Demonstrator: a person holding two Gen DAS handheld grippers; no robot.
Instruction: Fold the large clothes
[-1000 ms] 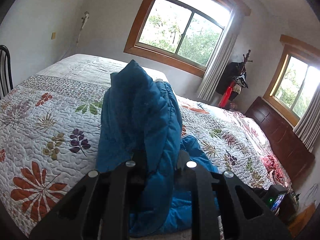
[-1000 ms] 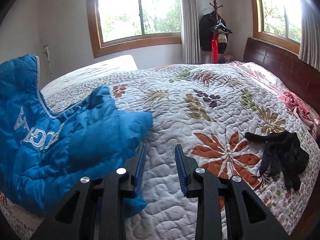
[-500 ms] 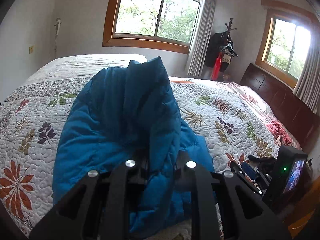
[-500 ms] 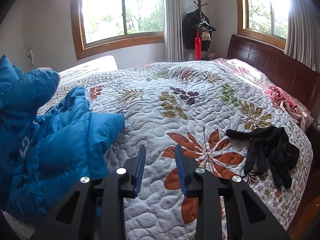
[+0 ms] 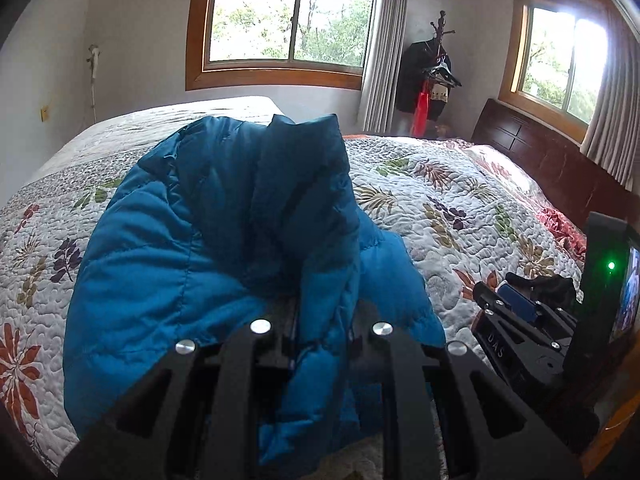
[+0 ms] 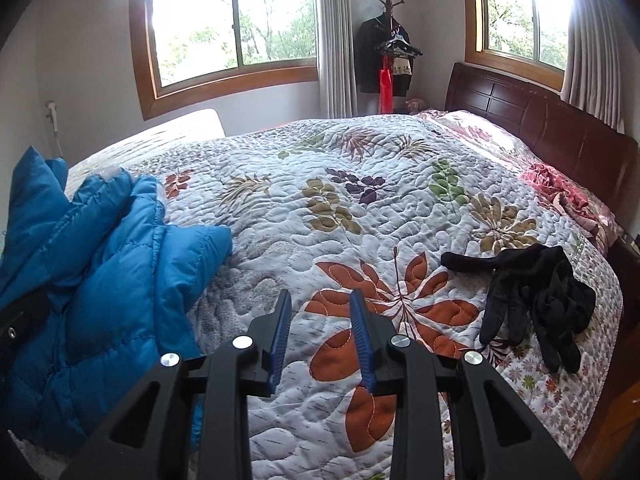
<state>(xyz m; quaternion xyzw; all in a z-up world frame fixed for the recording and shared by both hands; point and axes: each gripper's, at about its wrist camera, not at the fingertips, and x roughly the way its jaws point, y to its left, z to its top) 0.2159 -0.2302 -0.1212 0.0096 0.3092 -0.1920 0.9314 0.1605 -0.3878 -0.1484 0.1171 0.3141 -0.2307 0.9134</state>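
A blue puffer jacket [image 5: 224, 240] lies bunched on the floral quilt of the bed [image 5: 440, 208]. My left gripper [image 5: 320, 308] is shut on a fold of the jacket and holds it raised, so the fabric hides its fingertips. In the right wrist view the jacket [image 6: 100, 272] lies at the left. My right gripper [image 6: 320, 312] is open and empty, low over the quilt [image 6: 360, 208] just right of the jacket's edge. The right gripper also shows in the left wrist view [image 5: 516, 308] at the right.
A black garment [image 6: 536, 292] lies on the quilt at the right, near the bed's edge. A dark wooden headboard [image 6: 540, 132] runs along the right. A coat stand [image 6: 390, 60] stands in the far corner between two windows.
My left gripper has swung right with the jacket, which now spreads wider on the quilt. The jacket sits lower and further left in the right wrist view. The right gripper stays open.
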